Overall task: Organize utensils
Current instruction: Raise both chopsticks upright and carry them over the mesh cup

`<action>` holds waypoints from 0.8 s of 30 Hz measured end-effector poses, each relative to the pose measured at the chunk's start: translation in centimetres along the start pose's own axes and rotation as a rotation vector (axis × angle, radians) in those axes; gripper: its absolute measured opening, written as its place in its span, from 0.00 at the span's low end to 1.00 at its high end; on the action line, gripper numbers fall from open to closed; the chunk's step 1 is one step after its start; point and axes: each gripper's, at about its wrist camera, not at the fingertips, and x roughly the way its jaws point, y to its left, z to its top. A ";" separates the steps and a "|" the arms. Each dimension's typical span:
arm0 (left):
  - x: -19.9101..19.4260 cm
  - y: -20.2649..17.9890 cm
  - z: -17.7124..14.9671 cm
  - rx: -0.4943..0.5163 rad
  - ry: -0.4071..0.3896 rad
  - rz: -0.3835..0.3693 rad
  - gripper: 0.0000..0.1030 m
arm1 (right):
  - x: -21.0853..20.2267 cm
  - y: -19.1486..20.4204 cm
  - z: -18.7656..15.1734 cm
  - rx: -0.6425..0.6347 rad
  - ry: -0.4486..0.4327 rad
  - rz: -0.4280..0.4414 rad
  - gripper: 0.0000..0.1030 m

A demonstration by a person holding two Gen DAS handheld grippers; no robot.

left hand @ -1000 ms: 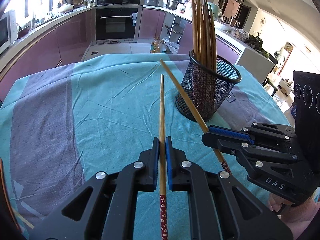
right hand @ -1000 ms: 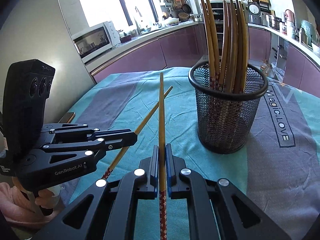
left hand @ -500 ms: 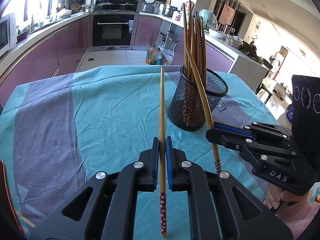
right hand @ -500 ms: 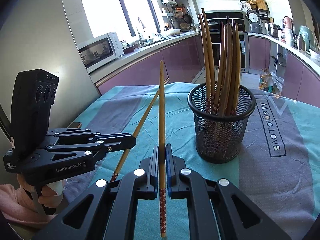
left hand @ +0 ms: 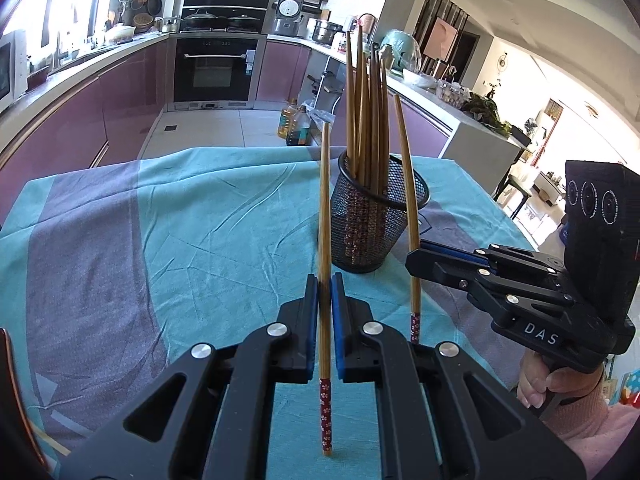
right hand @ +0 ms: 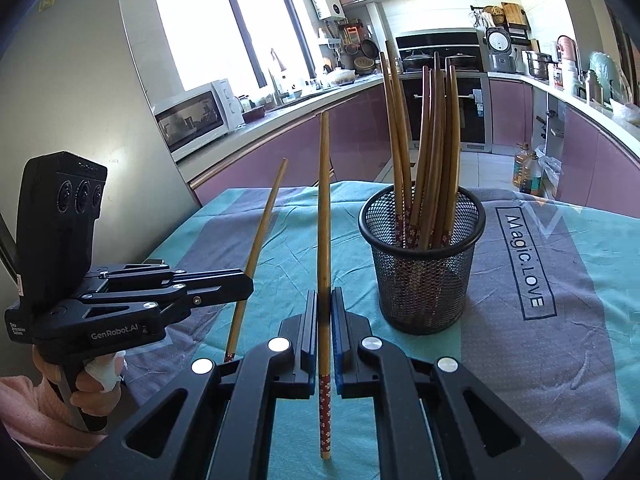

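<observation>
Above the teal tablecloth (left hand: pixel 200 216), each gripper carries one chopstick; left gripper (left hand: pixel 325 280) has its jaws pinching a chopstick (left hand: pixel 325 216) near the patterned end, plain tip pointing to 12 o'clock; right gripper (right hand: pixel 325 296) likewise pinches its own chopstick (right hand: pixel 324 216), tip to 12; in the left view the right gripper sits at 3 o'clock with its stick leaning in front of the holder; in the right view the left gripper sits at 9 o'clock.

Step in hand, as I judge it: transport, both sticks lifted off the cloth and not yet in the holder; the mesh holder (right hand: pixel 424 280) stands at about 1 o'clock in both views, upright, already holding a bundle of chopsticks (right hand: pixel 432 140) patterned ends down.

Next move calls for swinging each stick over the rim with the patterned end down, then lowering and letting go; one at a time seems safer.

In the way: the standing bundle fans out and crowds the opening, so the gap is narrow; the two grippers are near each other and could clash; the light holder may tip if nudged. Around: microwave (right hand: pixel 196 116) at 10 o'clock; oven (left hand: pixel 216 68) at 11; oil bottles (left hand: pixel 294 122) on the floor.
</observation>
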 end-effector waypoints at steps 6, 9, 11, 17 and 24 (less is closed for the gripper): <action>-0.3 -0.3 0.2 0.006 -0.006 -0.015 0.07 | 0.4 0.3 -0.3 -0.015 0.023 0.007 0.06; -0.3 -0.4 0.1 0.009 -0.005 -0.019 0.07 | 1.0 0.6 -0.5 -0.033 0.043 0.015 0.06; -0.3 -0.5 0.0 0.013 -0.006 -0.021 0.07 | 1.2 0.9 -0.6 -0.039 0.053 0.020 0.06; -0.2 -0.8 -0.1 0.035 0.001 -0.033 0.07 | 1.1 1.7 -0.6 -0.067 0.040 0.036 0.05; 0.5 -0.8 -0.1 0.041 0.017 -0.050 0.07 | 0.9 2.1 -0.6 -0.071 0.027 0.044 0.05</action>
